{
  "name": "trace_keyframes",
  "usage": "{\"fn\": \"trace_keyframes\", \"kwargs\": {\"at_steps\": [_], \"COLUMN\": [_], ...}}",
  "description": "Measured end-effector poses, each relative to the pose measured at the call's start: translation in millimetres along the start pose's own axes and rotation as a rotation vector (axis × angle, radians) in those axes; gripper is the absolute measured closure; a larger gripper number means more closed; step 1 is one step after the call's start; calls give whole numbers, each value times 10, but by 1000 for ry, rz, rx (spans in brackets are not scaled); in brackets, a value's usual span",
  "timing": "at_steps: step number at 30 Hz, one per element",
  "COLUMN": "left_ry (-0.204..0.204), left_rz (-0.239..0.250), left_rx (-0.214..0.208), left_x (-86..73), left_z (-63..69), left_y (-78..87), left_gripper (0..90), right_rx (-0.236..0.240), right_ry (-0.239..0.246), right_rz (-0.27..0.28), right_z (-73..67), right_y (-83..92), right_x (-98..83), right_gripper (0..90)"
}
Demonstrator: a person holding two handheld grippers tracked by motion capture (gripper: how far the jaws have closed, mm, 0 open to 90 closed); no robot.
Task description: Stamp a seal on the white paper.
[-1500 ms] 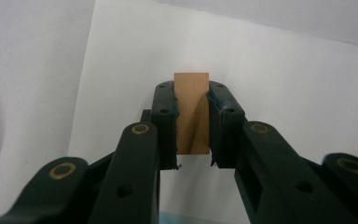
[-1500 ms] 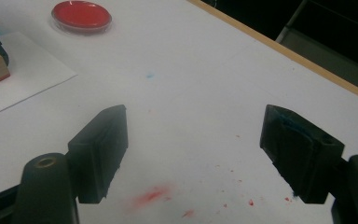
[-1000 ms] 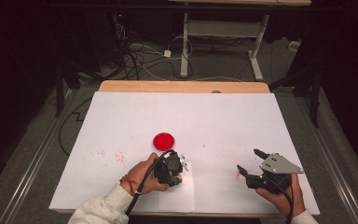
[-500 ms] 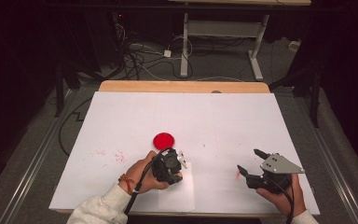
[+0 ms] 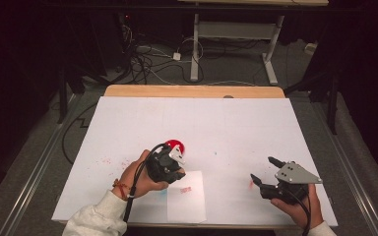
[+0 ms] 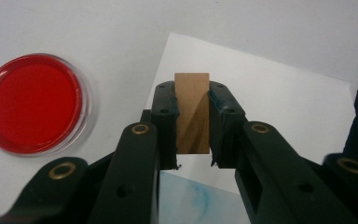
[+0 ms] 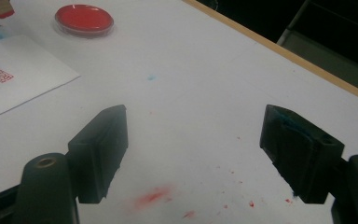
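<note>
We worked in what looked like a lab or recording room: dark curtains closed off the sides, loose cables (image 5: 150, 61) lay tangled on the grey floor (image 5: 236, 73), a second metal-legged desk (image 5: 231, 29) stood behind, and white paper covered our bench (image 5: 197, 118).
</note>
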State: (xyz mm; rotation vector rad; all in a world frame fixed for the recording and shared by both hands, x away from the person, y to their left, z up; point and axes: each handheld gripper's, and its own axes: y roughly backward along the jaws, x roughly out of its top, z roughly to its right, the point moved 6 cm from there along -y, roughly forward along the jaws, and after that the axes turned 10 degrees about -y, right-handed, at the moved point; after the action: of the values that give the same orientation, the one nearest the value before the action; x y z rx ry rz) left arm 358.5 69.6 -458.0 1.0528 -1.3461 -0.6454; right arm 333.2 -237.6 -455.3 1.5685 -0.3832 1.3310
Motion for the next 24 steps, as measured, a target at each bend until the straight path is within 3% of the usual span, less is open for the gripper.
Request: {"fn": "trace_keyframes", "kwargs": {"at_steps": [13,24], "left_ry": [44,62], "left_rz": [27,39], "left_rx": [48,85], "left_x": [-75,-42], "left_z": [-233,-359], "left_y": [103,166], "left_gripper": [736,736], "right_rx": [15,24], "right_ry": [4,10], "right_rz": [1,4], "right_z": [-2,-31], "right_y": [-53,-29], "right_x": [31,42], "right_gripper": [239,236]}}
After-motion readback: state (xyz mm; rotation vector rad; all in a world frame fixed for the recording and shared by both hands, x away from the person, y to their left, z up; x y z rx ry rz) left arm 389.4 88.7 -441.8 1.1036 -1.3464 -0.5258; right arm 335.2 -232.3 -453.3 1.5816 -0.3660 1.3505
